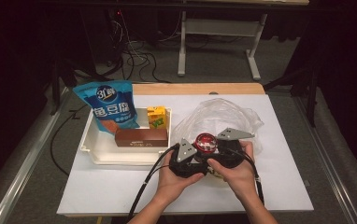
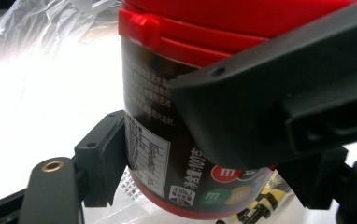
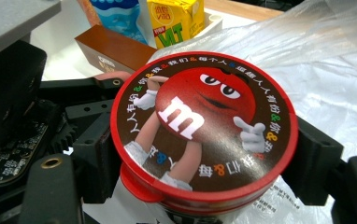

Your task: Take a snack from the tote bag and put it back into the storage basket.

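The lid of the candy jar (image 3: 203, 126) shows a white letter "m" on a red figure, and small "m" marks stand on its side label (image 2: 223, 175) near "100". The yellow drink carton (image 3: 174, 18) carries green letters "VLT", and the blue snack bag (image 1: 107, 105) reads "31".

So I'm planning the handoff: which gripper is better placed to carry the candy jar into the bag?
Probably the right gripper: its fingers flank the jar just under the lid, and the bag lies on its side. The left gripper sits lower on the jar, its view partly blocked.
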`<state>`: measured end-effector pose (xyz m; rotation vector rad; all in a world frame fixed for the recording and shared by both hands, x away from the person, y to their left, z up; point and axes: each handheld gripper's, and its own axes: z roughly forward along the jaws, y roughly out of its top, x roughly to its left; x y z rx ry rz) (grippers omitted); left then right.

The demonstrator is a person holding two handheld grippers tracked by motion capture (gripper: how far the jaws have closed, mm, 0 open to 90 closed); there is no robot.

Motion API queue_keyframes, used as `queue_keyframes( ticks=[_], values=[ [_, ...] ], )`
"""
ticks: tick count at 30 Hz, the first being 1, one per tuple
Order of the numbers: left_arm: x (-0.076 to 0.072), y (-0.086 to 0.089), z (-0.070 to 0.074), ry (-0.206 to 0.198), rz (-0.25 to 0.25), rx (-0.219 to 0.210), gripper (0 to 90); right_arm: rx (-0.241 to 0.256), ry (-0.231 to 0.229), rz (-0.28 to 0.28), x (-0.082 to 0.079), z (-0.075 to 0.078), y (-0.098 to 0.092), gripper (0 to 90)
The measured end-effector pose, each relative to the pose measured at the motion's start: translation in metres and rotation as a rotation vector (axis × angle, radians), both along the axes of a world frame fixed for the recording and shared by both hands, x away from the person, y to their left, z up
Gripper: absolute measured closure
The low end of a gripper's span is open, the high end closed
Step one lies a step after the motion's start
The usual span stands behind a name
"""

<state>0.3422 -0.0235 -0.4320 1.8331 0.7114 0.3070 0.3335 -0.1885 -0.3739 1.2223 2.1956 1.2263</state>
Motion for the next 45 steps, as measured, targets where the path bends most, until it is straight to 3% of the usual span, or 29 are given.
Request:
queue_keyframes(
  ticks=[8,21,26,33,45],
  values=[
    [0.001,0.009,0.003,-0.005,0.013,0.003,25.5,0.048,-0.023,0.038,-0.005,0.007,-0.012,17.4],
    [-0.002,0.019,0.006,-0.013,0.02,0.009,25.7,0.087,-0.073,0.006,-0.028,0.011,-0.04,16.1],
    [-0.006,0.028,0.01,-0.014,0.018,-0.023,25.7,0.1,-0.077,-0.022,-0.034,0.004,-0.055,16.3],
    [-0.011,0.043,0.013,-0.019,0.023,-0.023,25.7,0.087,-0.058,-0.066,-0.037,-0.009,-0.075,16.9],
    [-0.021,0.09,0.023,-0.055,0.065,-0.043,25.7,0.09,-0.031,-0.118,-0.05,-0.03,-0.102,17.8]
  ],
)
